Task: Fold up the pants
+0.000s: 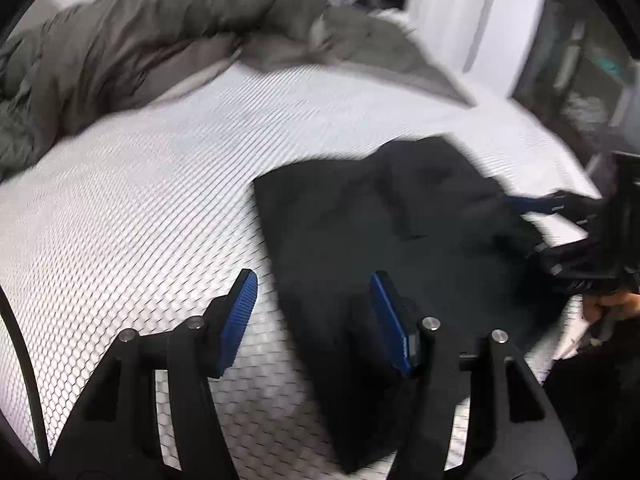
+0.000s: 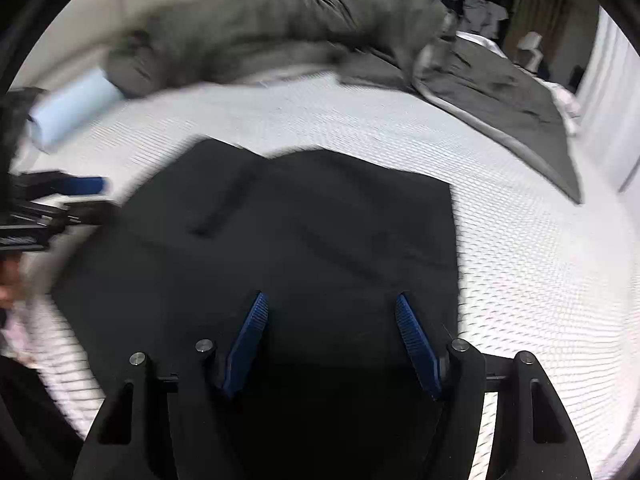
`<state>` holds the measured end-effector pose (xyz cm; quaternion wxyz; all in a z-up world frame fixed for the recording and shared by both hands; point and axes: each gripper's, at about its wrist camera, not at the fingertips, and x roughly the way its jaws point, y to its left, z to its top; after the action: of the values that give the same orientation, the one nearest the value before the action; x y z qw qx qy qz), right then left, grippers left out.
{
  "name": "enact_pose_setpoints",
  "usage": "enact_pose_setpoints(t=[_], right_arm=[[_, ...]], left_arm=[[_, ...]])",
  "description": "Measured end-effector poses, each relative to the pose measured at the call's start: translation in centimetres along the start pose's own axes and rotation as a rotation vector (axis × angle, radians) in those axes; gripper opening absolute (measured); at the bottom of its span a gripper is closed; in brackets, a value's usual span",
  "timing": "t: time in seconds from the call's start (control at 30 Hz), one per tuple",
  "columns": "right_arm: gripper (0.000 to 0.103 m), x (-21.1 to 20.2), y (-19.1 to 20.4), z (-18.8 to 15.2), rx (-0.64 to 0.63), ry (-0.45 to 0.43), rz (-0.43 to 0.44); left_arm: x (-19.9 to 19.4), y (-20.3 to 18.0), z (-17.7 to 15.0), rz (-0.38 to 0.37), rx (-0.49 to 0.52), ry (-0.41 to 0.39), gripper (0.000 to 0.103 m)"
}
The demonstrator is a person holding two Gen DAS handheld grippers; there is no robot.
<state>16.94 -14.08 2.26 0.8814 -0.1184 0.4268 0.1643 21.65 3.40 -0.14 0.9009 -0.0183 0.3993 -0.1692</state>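
Black pants (image 2: pixel 304 232) lie folded flat on a white textured mattress (image 2: pixel 520 272); they also show in the left wrist view (image 1: pixel 380 232). My left gripper (image 1: pixel 314 280) is open and empty, hovering over the pants' left edge. My right gripper (image 2: pixel 332 300) is open and empty above the pants' near edge. The right gripper also shows at the right edge of the left wrist view (image 1: pixel 560 216), and the left gripper at the left edge of the right wrist view (image 2: pixel 76 196). Both views are blurred.
A grey-green duvet (image 1: pixel 160 40) is bunched along the far side of the bed, also seen in the right wrist view (image 2: pixel 300 28). A pale blue roll (image 2: pixel 72 108) lies at the far left. A white wall (image 1: pixel 480 12) stands behind.
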Motion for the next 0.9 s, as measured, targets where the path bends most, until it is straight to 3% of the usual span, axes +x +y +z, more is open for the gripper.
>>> enact_pose_setpoints(t=[0.07, 0.1, 0.17, 0.2, 0.27, 0.37, 0.47, 0.63, 0.73, 0.83, 0.9], right_arm=[[0.068, -0.9, 1.7, 0.3, -0.02, -0.025, 0.076], [0.068, -0.9, 2.6, 0.3, -0.029, -0.027, 0.112], [0.068, 0.3, 4.1, 0.0, -0.053, 0.023, 0.15], [0.068, 1.1, 4.7, -0.5, -0.073, 0.057, 0.127], [0.068, 2.0, 4.5, -1.6, -0.115, 0.086, 0.07], [0.06, 0.1, 2.3, -2.4, -0.111, 0.067, 0.054], [0.06, -1.3, 0.4, -3.8, -0.094, 0.056, 0.012], [0.061, -4.3, -0.2, -4.7, -0.004, -0.03, 0.061], [0.061, -5.2, 2.5, -4.1, -0.045, -0.094, 0.131], [0.061, -2.8, 4.4, -4.1, -0.11, -0.024, 0.181], [0.058, -1.2, 4.6, -5.4, -0.18, 0.04, 0.125]], left_arm=[[-0.3, -1.8, -0.2, -0.062, 0.05, -0.009, 0.058], [0.5, -3.0, -0.6, -0.089, 0.093, 0.027, 0.059], [2.3, -4.0, -1.2, -0.067, 0.143, 0.093, 0.059], [3.3, -4.4, -1.8, -0.028, 0.182, 0.132, 0.059], [3.1, -4.0, -2.5, -0.018, 0.22, 0.133, 0.063], [1.9, -2.2, -2.8, -0.039, 0.183, 0.133, 0.069], [0.4, -1.1, -3.0, -0.026, 0.153, 0.103, 0.069], [-1.7, -3.2, -2.4, -0.101, 0.179, 0.021, 0.069], [0.0, -5.4, -2.8, -0.113, 0.237, 0.085, 0.069], [1.5, -6.7, -4.1, -0.044, 0.341, 0.119, 0.07], [1.0, -6.4, -4.6, -0.049, 0.354, 0.131, 0.07]])
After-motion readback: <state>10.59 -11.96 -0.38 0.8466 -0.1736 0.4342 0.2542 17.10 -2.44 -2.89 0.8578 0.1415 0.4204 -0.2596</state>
